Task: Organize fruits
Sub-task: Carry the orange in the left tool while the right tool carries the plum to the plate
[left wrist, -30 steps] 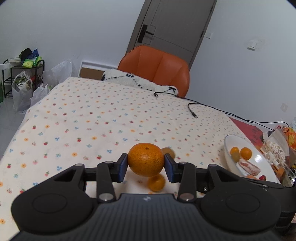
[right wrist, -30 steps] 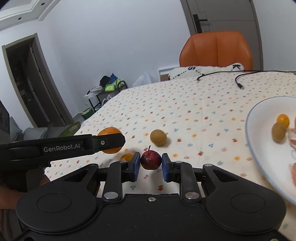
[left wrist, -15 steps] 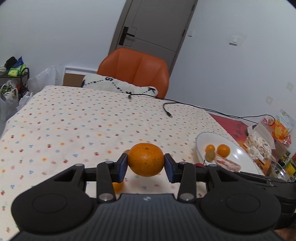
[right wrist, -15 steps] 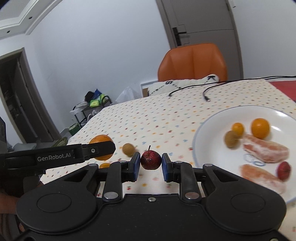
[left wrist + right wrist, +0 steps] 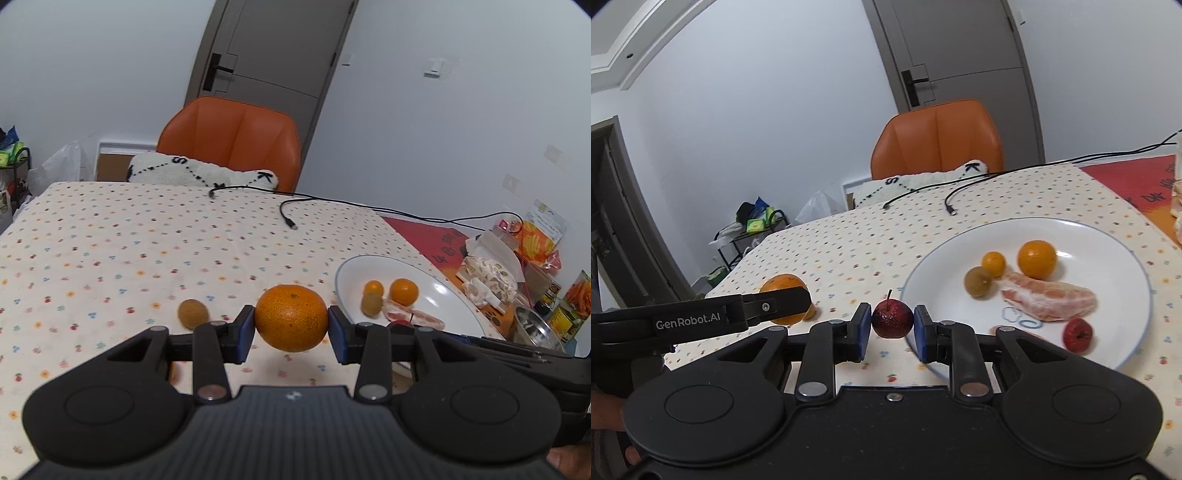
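My left gripper (image 5: 291,325) is shut on a large orange (image 5: 291,317), held above the tablecloth just left of the white plate (image 5: 450,299). My right gripper (image 5: 891,324) is shut on a small dark red fruit with a stem (image 5: 892,317), at the plate's (image 5: 1137,306) near left rim. The plate holds two small oranges (image 5: 1037,259), a brownish-green fruit (image 5: 978,281), peeled citrus segments (image 5: 1049,301) and a small red fruit (image 5: 1078,334). A brown fruit (image 5: 192,314) lies on the cloth left of the orange. The left gripper with its orange (image 5: 783,291) shows in the right wrist view.
Black cables (image 5: 288,218) trail across the far part of the spotted tablecloth (image 5: 110,251). An orange chair (image 5: 232,144) with a white cushion stands behind the table. Snack packets, a metal bowl (image 5: 535,328) and cans crowd the right edge.
Both grippers have swung right toward the plate with their fruit still held. The plate now sits larger and closer in both views.
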`<state>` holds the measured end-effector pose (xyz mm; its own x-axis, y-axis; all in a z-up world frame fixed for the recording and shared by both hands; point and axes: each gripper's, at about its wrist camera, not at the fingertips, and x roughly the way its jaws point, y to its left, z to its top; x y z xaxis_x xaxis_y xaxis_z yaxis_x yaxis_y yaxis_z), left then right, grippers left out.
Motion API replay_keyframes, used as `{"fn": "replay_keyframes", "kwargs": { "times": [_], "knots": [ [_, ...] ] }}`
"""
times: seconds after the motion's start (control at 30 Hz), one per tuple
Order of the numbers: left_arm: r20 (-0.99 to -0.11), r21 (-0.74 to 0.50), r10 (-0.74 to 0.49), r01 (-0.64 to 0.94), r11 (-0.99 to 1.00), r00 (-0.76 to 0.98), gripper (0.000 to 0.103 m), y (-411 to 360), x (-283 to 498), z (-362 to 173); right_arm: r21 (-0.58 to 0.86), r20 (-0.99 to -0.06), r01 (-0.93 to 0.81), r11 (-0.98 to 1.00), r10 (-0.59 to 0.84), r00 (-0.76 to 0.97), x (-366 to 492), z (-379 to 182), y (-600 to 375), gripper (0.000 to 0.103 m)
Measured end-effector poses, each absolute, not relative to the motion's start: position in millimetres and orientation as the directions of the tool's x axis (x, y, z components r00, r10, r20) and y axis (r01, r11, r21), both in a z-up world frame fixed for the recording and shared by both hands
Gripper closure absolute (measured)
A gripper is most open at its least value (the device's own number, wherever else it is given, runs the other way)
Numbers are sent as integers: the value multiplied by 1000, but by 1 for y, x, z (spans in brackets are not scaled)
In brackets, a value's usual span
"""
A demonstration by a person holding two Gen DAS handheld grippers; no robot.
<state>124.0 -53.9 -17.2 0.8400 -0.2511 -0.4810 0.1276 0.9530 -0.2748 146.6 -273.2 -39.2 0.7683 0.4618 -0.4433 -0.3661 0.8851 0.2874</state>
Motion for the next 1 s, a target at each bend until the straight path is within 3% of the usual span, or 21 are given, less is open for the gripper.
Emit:
{"fn": "replay_keyframes", "kwargs": {
  "times": [1.0],
  "knots": [
    [-484,-286,-399,291,913,779,62,-126,155,-27,292,-469,-161,943,288,835,144,-55,-352,80]
  ]
}}
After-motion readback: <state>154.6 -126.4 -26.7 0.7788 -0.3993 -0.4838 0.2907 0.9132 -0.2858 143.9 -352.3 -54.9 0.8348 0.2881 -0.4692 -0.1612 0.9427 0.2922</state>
